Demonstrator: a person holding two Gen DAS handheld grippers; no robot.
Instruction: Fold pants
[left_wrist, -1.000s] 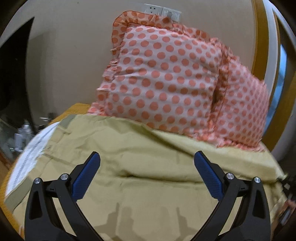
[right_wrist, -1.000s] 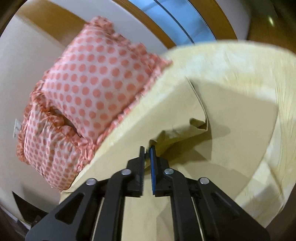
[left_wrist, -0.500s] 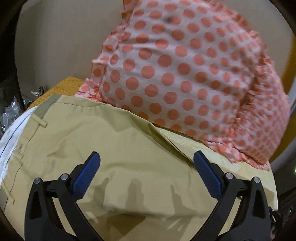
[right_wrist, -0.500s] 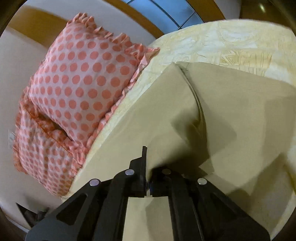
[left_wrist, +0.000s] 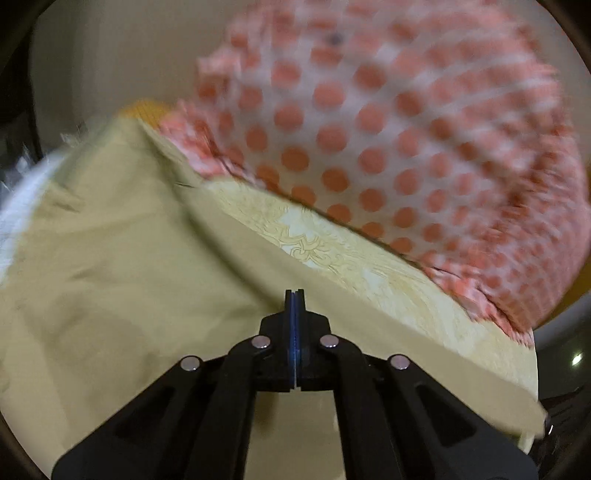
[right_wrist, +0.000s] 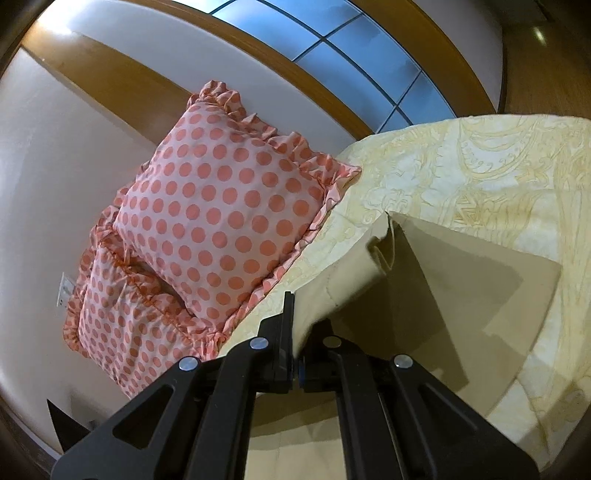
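Khaki pants (left_wrist: 122, 280) lie on a bed with a pale yellow patterned cover (left_wrist: 332, 251). My left gripper (left_wrist: 294, 299) is shut at the pants' far fold edge; whether cloth is pinched between the blue pads is not visible. In the right wrist view the pants (right_wrist: 424, 288) hang lifted, with a hem corner raised above the cover (right_wrist: 480, 177). My right gripper (right_wrist: 295, 314) is shut on the pants, with cloth coming out between its jaws.
Two pink pillows with orange dots (right_wrist: 225, 221) lean against the wall at the bed's head; they also show in the left wrist view (left_wrist: 388, 140), blurred. A wooden-framed window (right_wrist: 332, 48) is behind the bed.
My left gripper has gone from wide open to shut and moved forward toward the pillows. My right gripper has lifted the pants' edge higher, staying shut on it.
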